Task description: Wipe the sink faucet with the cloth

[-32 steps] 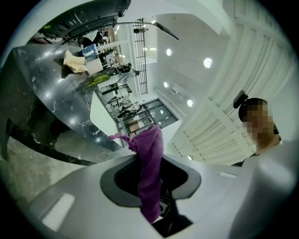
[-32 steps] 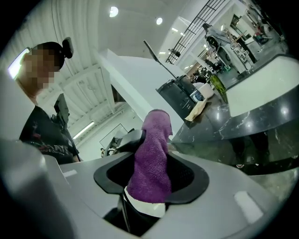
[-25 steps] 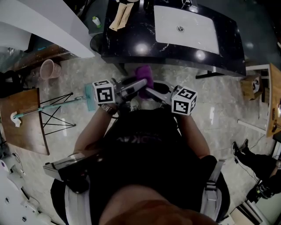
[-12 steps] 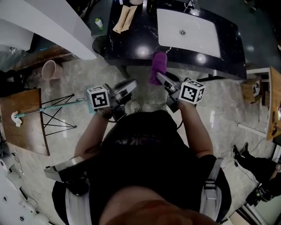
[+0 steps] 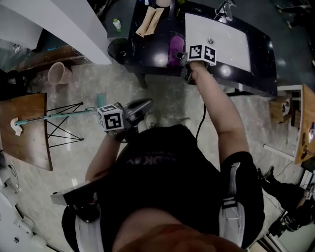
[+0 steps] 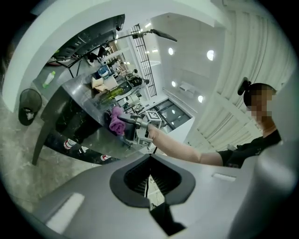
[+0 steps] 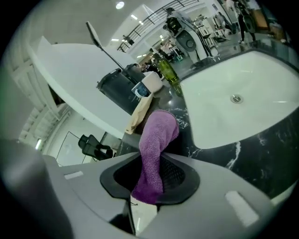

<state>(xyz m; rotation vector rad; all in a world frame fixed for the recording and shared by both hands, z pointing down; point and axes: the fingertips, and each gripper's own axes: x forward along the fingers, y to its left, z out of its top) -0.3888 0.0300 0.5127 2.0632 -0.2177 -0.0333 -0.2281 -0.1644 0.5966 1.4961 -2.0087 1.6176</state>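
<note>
Between the right gripper's (image 7: 152,186) fingers sits the purple cloth (image 7: 157,133), pinched near one end so that most of its length stands out ahead of them as a loose, folded tongue. The fingers are closed on that fabric only, partway shut by its bulk. In the head view the right gripper (image 5: 184,58) and the cloth (image 5: 175,48) are just beside the sink's (image 5: 231,47) left edge, over the dark marbled surface (image 5: 152,56) and not yet over the white basin. The faucet (image 5: 224,10) stands at the sink's far rim, well apart from the cloth, so the wipe itself has not begun.

The left gripper (image 6: 148,179) has its fingers pressed together on nothing. It hangs on the near side of the sink, well apart from it and over the floor (image 5: 167,98).

To do this step well, I judge that the cloth should travel across the basin toward the far rim with the pinch kept firm, since only a short part of the fabric is trapped. The free end should meet the faucet first, laid flat along its spout so fabric and not hard fingers rubs the metal. Coming in from the basin side also looks safer than coming from the sink's left, where a green bottle (image 7: 168,70) and a tan paper packet (image 5: 150,22) crowd the surface. Strokes should run along the spout.
</note>
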